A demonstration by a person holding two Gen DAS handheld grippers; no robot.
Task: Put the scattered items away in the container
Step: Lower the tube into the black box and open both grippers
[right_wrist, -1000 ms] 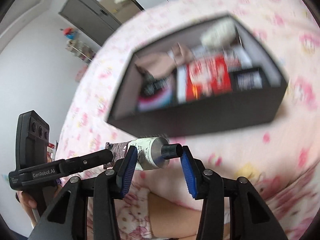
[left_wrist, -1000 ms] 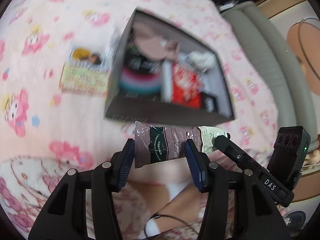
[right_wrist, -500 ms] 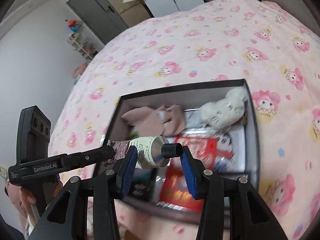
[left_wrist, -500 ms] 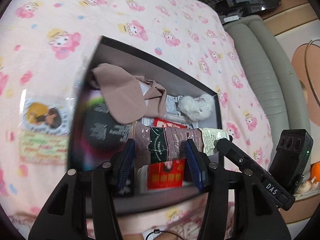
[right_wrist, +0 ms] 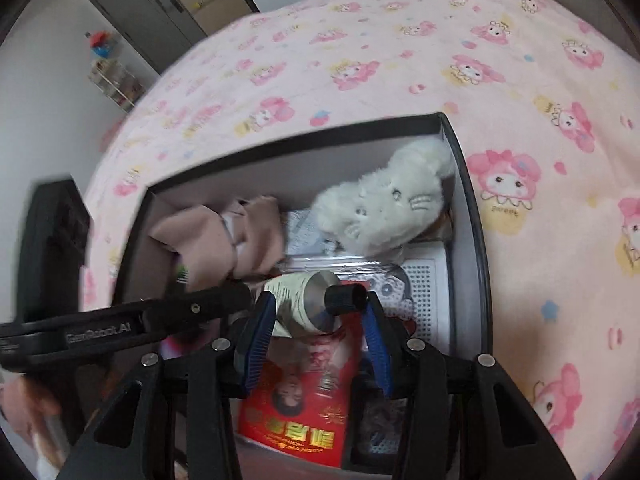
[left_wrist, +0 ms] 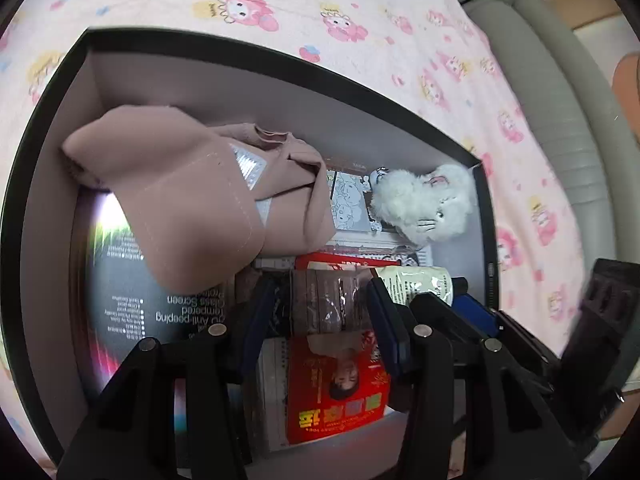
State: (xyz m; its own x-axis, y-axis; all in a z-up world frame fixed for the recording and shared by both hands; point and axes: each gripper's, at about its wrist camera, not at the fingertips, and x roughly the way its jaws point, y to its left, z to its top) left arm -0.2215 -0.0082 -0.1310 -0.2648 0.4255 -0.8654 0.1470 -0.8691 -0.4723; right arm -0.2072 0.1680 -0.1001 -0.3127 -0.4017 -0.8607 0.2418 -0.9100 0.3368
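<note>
A hand-cream tube (left_wrist: 332, 300) with a brown crimped body, cream front and black cap (right_wrist: 344, 298) is held level inside the black box (left_wrist: 280, 60). My left gripper (left_wrist: 320, 312) is shut on the tube's brown end. My right gripper (right_wrist: 320, 316) is shut on its cap end (right_wrist: 316, 304). The tube hangs just above a red packet (left_wrist: 340, 392), which also shows in the right wrist view (right_wrist: 300, 412). The box also holds a brown cloth (left_wrist: 192, 204), a white plush toy (left_wrist: 428, 200) and a black screen-protector pack (left_wrist: 132, 300).
The box (right_wrist: 476, 240) sits on a pink cartoon-print bedspread (right_wrist: 400, 60). A grey padded bed edge (left_wrist: 560, 100) runs along the right. A grey door and a small shelf (right_wrist: 116, 84) stand far off at the left.
Both grippers carried the tube forward from in front of the box, over its near wall and down inside, close above the red packet. The grip on the tube is unchanged.
</note>
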